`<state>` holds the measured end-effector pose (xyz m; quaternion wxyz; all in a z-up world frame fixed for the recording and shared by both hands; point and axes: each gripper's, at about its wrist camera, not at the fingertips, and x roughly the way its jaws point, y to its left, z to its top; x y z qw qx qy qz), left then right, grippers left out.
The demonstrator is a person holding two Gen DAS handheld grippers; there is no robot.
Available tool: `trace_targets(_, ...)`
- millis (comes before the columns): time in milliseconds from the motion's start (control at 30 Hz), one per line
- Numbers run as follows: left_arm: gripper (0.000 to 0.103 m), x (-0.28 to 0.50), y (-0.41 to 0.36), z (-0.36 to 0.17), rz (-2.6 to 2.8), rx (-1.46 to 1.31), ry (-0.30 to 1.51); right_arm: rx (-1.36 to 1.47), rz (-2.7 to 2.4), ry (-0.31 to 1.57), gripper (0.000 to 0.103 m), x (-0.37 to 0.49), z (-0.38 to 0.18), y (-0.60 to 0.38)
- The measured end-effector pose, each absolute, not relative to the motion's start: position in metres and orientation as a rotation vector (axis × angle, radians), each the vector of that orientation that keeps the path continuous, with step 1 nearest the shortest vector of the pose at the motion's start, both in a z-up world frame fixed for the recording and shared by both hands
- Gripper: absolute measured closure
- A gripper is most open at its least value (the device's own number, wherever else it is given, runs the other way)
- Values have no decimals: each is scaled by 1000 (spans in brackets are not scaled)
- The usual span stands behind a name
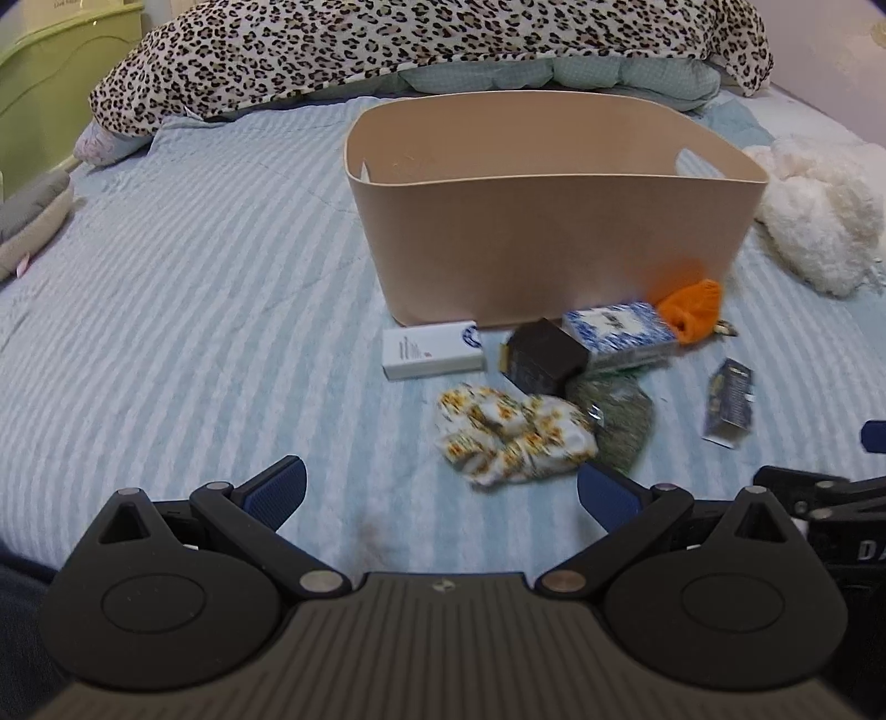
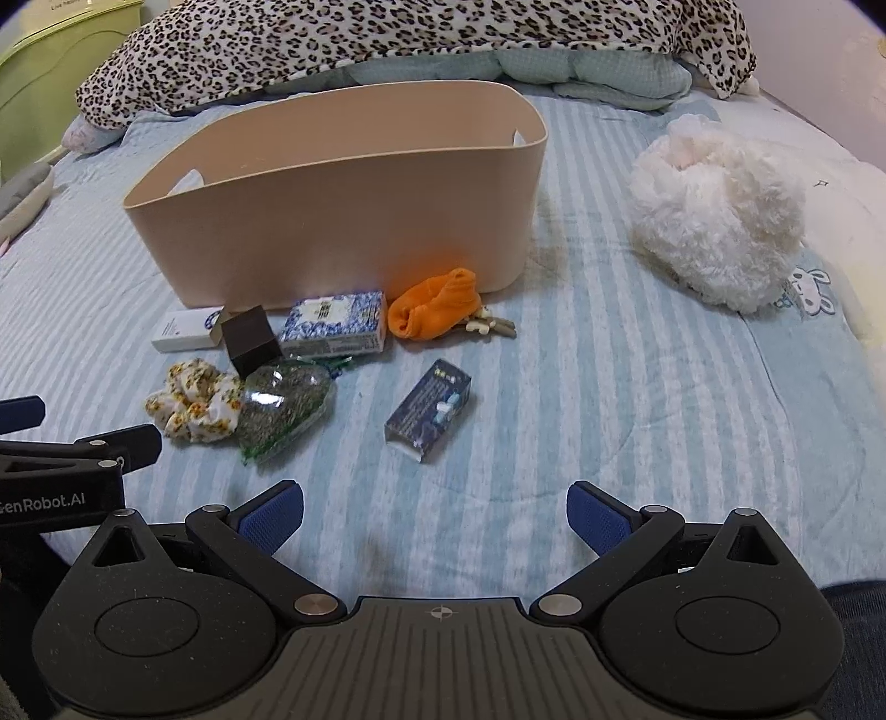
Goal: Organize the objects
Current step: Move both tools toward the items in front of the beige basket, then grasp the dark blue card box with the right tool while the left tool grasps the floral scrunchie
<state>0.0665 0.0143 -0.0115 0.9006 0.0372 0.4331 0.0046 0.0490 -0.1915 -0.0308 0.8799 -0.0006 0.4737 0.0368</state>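
Currently both tongs are low over the bed [image 2: 664, 387], which is covered in a pale blue striped quilt. Left tongs [image 1: 441, 495]: fingers spread wide, nothing between them. Right tongs [image 2: 434, 515]: likewise spread wide and holding nothing. The right tongs also show at the right edge of the left wrist view, and the left tongs at the left edge of the right wrist view, so the two sit side by side.

A beige bin [image 2: 343, 221] stands upright on the bed; its inside floor is hidden by the near wall. The items lie on the quilt in front of it:
- white box [image 1: 432, 351], just before the bin's near wall
- dark cube box [image 1: 542, 354], touching the blue-patterned box [image 1: 620, 329]
- orange cloth [image 2: 437, 304], against the bin's base, with small pale pieces [image 2: 490, 327] beside it
- floral scrunchie [image 1: 512, 435], nearest the left tongs
- clear bag of greenish contents [image 2: 285, 407], touching the scrunchie
- dark blue carton [image 2: 429, 410], lying apart from the cluster, ahead of the right tongs

A white fluffy plush [image 2: 720, 216] lies to the right of the bin, well apart from the items. A leopard-print blanket [image 1: 421, 44] is heaped at the far end of the bed.
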Motion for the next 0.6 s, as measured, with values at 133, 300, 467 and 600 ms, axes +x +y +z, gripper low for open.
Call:
trace_targets(133, 0, 83, 18, -16, -3, 76, 911, -6, 79, 984, 0, 63, -32, -189)
trace_targets(300, 0, 100, 25, -26, 20, 73, 937, 0, 71, 992, 0, 80, -38, -187)
trace_targets(467, 0, 111, 33, -37, 29, 57, 965, 9, 57, 1025, 4, 96, -50, -186)
trace_targets(600, 0, 120, 39, -49, 32, 34, 999, 35, 52, 1076, 13, 109, -65, -183)
